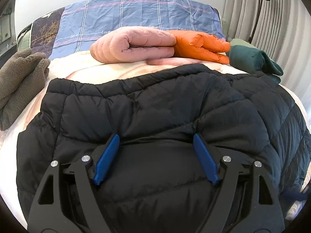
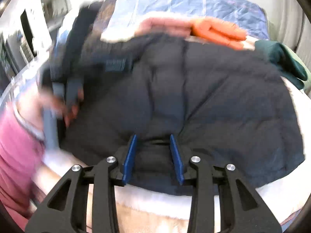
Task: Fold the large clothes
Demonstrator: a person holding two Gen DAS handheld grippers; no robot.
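Note:
A large black puffer jacket (image 1: 155, 112) lies spread on a cream blanket (image 1: 116, 69) on the bed. My left gripper (image 1: 156, 137) is open wide, its blue pads pressed onto a bulge of the jacket's near part. In the blurred right wrist view the same jacket (image 2: 194, 101) fills the middle. My right gripper (image 2: 153, 138) has its jaws partly closed around a bunched fold of the jacket's near edge. The left gripper and the hand holding it (image 2: 66, 97) show blurred at the jacket's left side.
Folded clothes lie in a row at the back: a pink quilted one (image 1: 134, 44), an orange one (image 1: 202, 46) and a dark green one (image 1: 252, 60). A brown fleece (image 1: 19, 83) sits at the left. A blue checked pillow (image 1: 136, 15) and curtains (image 1: 262, 19) stand behind.

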